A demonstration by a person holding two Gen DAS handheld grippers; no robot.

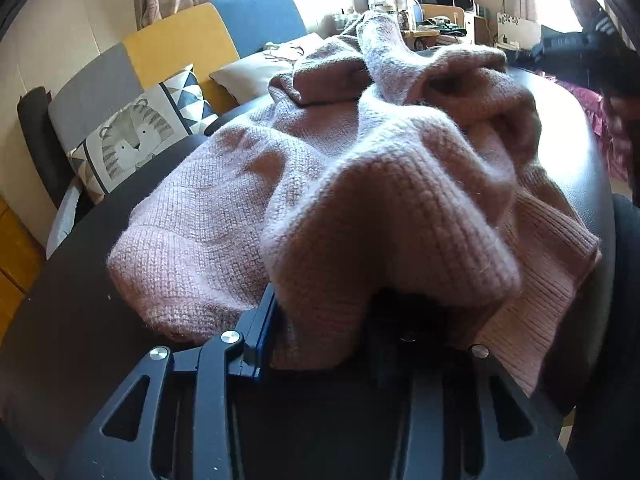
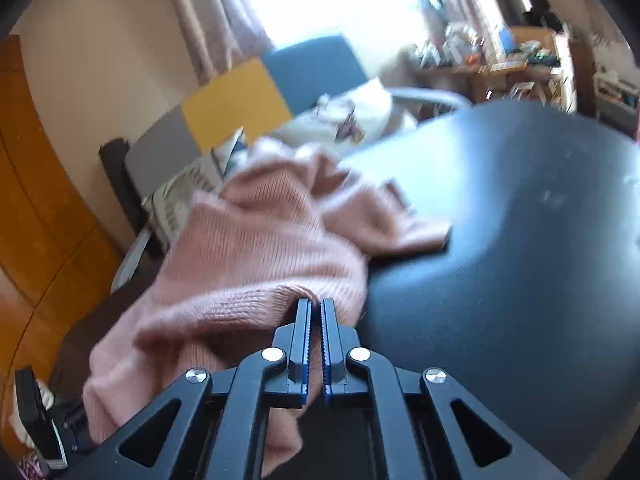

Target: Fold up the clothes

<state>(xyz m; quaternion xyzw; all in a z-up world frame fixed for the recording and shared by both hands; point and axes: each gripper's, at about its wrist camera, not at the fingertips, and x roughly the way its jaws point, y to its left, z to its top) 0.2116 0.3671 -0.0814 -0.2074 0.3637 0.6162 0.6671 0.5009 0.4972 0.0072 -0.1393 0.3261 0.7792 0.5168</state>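
Pink sweater (image 1: 340,184) heaped in loose folds on dark bench (image 1: 68,344), sofa (image 1: 180,44) and tiger cushion (image 1: 132,140) behind. Left gripper (image 1: 320,320) buried under a thick ribbed fold, jaws apart with knit between them; firm hold impossible to tell. Right gripper (image 2: 316,336) pinched tight on sweater's ribbed edge, cloth drooping below.
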